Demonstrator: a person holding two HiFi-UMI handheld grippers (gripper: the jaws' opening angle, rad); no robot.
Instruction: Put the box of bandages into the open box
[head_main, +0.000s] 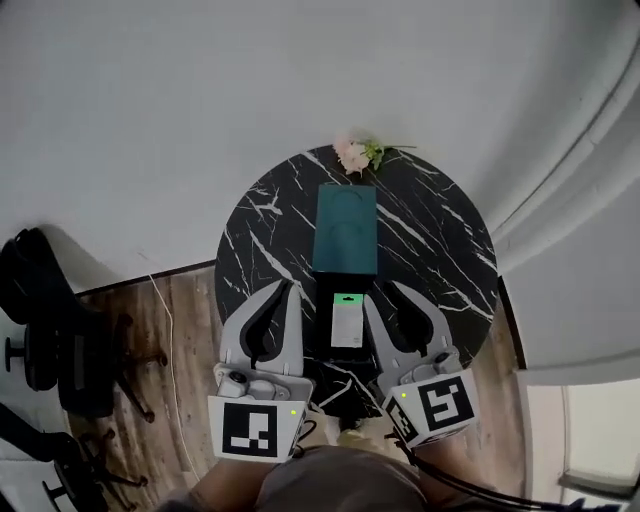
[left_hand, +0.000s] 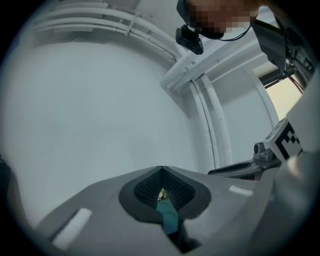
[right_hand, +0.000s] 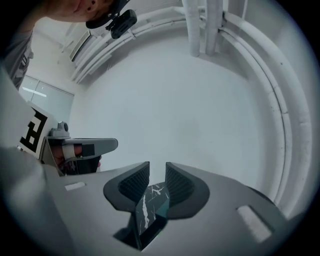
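Note:
A dark teal box (head_main: 346, 228) lies in the middle of a round black marble table (head_main: 440, 240). Just in front of its teal panel is a dark rectangular opening. There lies a small white box of bandages (head_main: 347, 318) with a green patch, though whether it rests inside I cannot tell. My left gripper (head_main: 286, 288) is to the left of it, jaws shut and empty. My right gripper (head_main: 383, 293) is to its right, its jaws a narrow gap apart with nothing between them. The left gripper view shows my left gripper (left_hand: 161, 175) with tips touching over a teal sliver (left_hand: 168, 216). In the right gripper view my right gripper (right_hand: 157, 172) frames marble (right_hand: 148, 209).
Pink flowers (head_main: 355, 153) lie at the table's far edge against a white wall. A black chair (head_main: 45, 330) stands on the wooden floor (head_main: 185, 310) to the left. White curved mouldings (head_main: 590, 130) run along the right.

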